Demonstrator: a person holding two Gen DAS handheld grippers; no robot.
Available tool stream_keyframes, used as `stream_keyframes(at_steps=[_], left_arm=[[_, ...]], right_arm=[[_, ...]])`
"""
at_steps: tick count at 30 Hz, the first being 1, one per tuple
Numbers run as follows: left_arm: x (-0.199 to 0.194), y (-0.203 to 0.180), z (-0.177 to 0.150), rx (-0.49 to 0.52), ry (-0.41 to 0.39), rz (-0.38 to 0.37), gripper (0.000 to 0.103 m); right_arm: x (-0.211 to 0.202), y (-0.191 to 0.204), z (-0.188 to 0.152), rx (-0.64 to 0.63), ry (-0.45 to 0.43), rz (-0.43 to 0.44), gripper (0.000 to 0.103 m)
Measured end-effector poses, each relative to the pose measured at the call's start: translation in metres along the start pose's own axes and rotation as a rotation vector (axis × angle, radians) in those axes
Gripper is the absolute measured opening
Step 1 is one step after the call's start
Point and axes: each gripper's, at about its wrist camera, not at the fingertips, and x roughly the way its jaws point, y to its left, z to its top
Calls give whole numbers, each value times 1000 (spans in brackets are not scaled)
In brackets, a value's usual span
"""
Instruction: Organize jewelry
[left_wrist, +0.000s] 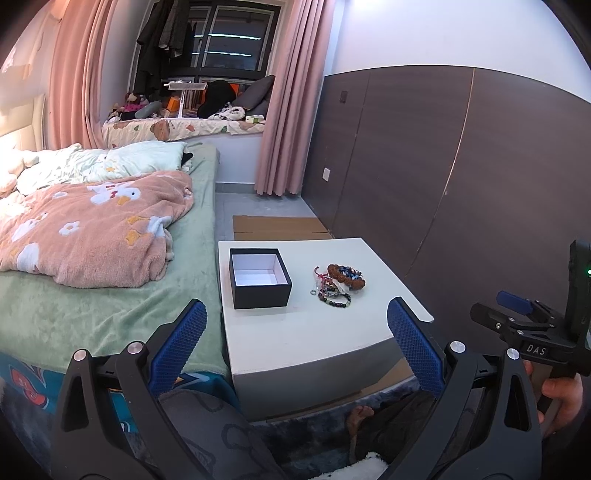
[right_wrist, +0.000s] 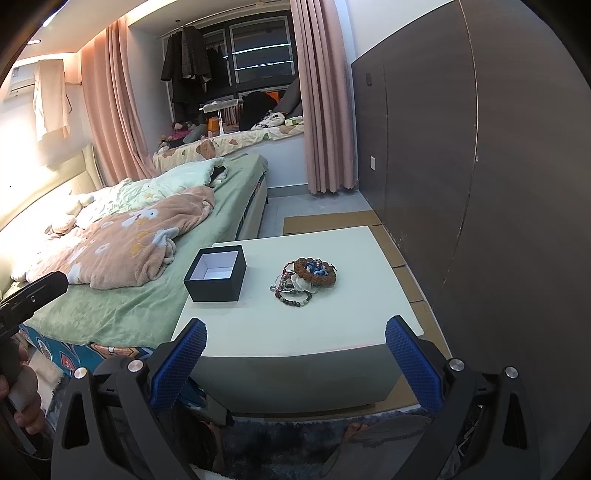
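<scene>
Both hand-held grippers, left (left_wrist: 297, 336) and right (right_wrist: 295, 350), hang before the near edge of the white counter (right_wrist: 258, 332), jaws spread wide and holding nothing. The jewelry pile (right_wrist: 304, 278), beaded bracelets heaped together, lies on the counter toward its right edge, ahead of each hand-held gripper and well apart from the fingers. A black box (right_wrist: 216, 273), open with a white interior, stands near the counter's left edge, beside the bed (right_wrist: 129, 302).
</scene>
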Motion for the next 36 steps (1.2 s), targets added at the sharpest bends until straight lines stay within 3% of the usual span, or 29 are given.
stream_keyframes(at_steps=[21,36], left_arm=[[17,-4,9,-25,13,-30,98],[91,-14,45,-10,81,-93,98]], right_arm=[[11,-3,6,7,16,-4,95],[66,-46,34,80,64,-29,95]])
